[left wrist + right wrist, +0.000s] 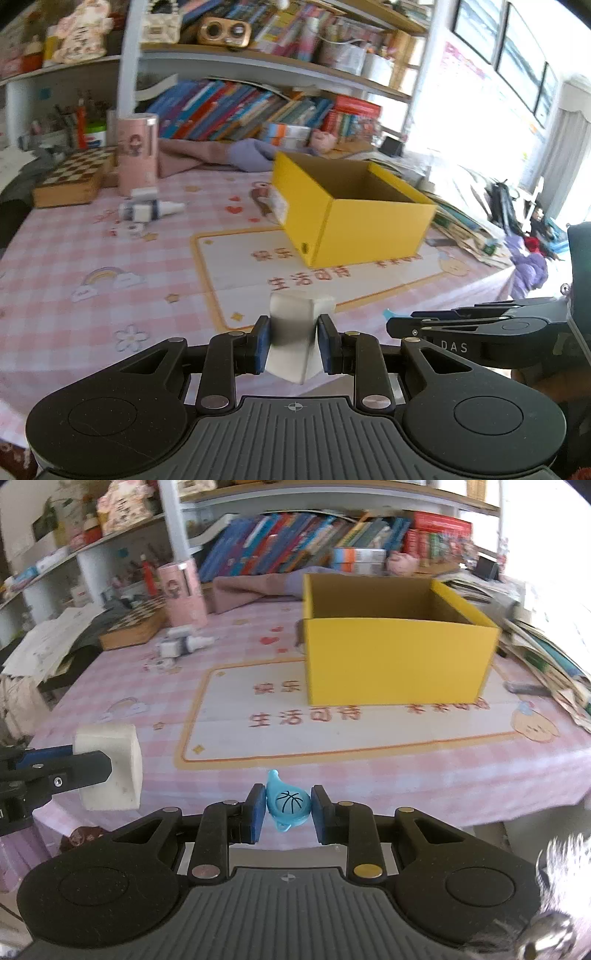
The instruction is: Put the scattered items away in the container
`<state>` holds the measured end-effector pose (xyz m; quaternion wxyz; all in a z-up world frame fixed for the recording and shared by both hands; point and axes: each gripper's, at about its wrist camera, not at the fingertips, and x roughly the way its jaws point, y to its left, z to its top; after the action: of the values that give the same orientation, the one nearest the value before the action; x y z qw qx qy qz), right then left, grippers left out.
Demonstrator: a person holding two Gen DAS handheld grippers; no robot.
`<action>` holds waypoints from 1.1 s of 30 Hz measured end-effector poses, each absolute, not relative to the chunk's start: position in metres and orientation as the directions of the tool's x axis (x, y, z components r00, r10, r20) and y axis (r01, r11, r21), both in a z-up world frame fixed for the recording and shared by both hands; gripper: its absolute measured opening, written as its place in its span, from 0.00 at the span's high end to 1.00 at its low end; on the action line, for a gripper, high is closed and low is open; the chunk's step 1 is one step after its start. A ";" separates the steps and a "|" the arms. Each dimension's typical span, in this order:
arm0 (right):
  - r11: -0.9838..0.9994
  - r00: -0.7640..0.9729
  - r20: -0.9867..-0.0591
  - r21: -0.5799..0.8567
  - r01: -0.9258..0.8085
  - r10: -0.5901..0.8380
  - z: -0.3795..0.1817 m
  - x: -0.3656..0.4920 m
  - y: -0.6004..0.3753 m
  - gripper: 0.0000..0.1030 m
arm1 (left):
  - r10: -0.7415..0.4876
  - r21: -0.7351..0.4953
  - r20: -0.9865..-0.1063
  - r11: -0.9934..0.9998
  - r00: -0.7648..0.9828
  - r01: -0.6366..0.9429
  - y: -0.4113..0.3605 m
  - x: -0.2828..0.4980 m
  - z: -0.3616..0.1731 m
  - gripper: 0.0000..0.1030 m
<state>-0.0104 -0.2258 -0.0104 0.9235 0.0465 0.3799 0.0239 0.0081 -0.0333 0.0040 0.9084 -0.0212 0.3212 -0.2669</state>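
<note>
Both hands are loaded and the yellow cardboard box (399, 661) sits open-topped ahead of them on the counter (369, 775), on the white panel of the pink checked tablecloth. The left hand-held gripper (293, 341) is clenched on a white rectangular block (295, 332), its blue pads pressing the block's two sides; the right wrist view shows the same block (110, 766) held out in the air at the left, above the near edge of the counter. The right hand-held gripper (288, 816) is clamped on a small light-blue teardrop-shaped charm with a basketball drawn on it (288, 803), pinched between its pads and carried clear of the cloth. Neither item is over the box yet; both are on the near side of it, with the printed panel between. As far as its interior can be seen, the box looks empty, though its floor is hidden by the near wall, so nothing can be counted as delivered. Still scattered to the far left, near the pink cylindrical holder (137, 155) and the wooden chessboard case (74, 177), lie a small white dropper bottle (155, 210) and some little white pieces (129, 229) beside it. By my reckoning the job is at an early stage: two items in transit, that cluster still to be gathered.
</note>
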 end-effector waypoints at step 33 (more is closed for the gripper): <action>0.997 0.679 -0.733 0.072 0.026 0.035 -0.020 -0.024 -0.250 0.76 | -0.524 -0.275 -0.572 0.847 0.631 0.454 -0.047 0.011 -0.007 1.00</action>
<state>-0.0238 -0.2503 -0.0198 0.9154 0.0382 0.4007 0.0025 0.0111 -0.0467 -0.0068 0.9016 -0.0521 0.3330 -0.2712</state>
